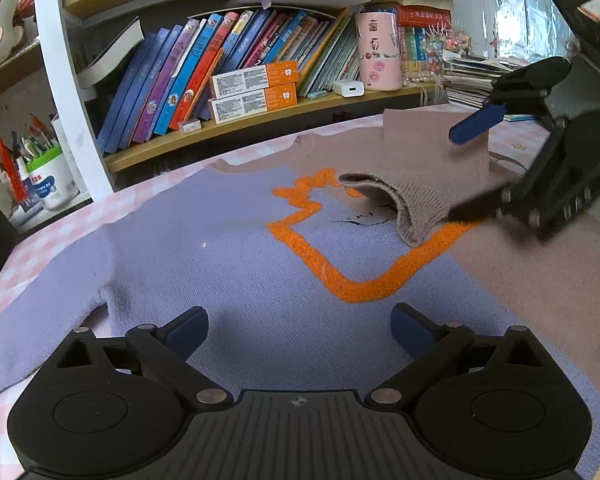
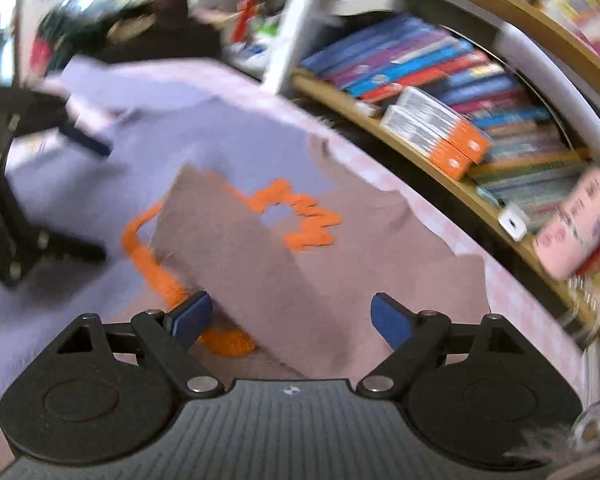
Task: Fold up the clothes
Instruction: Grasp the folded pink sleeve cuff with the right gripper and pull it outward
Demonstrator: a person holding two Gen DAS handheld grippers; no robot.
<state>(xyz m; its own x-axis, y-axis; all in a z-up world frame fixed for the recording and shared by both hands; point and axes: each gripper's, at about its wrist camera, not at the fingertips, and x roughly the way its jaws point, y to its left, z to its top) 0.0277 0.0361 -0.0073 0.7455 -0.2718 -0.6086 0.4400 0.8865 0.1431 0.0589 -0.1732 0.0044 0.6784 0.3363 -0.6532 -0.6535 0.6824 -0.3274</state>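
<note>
A knit sweater (image 1: 228,264), lavender on one half and taupe on the other with an orange fuzzy outline (image 1: 352,284), lies flat on the table. Its taupe sleeve (image 1: 412,200) is folded across the chest; it also shows in the right wrist view (image 2: 236,252). My left gripper (image 1: 300,332) is open and empty, low over the sweater's lower body. My right gripper (image 2: 292,320) is open and empty just above the folded taupe sleeve; in the left wrist view its fingers (image 1: 478,122) stand apart at the sleeve. The lavender sleeve (image 1: 40,320) lies stretched out to the left.
A pink checked tablecloth (image 1: 60,232) covers the table. A wooden bookshelf (image 1: 260,120) with books, two orange boxes (image 1: 256,92), a white charger and a pink cylinder (image 1: 378,52) runs along the far edge. A pen holder (image 1: 48,176) stands at left.
</note>
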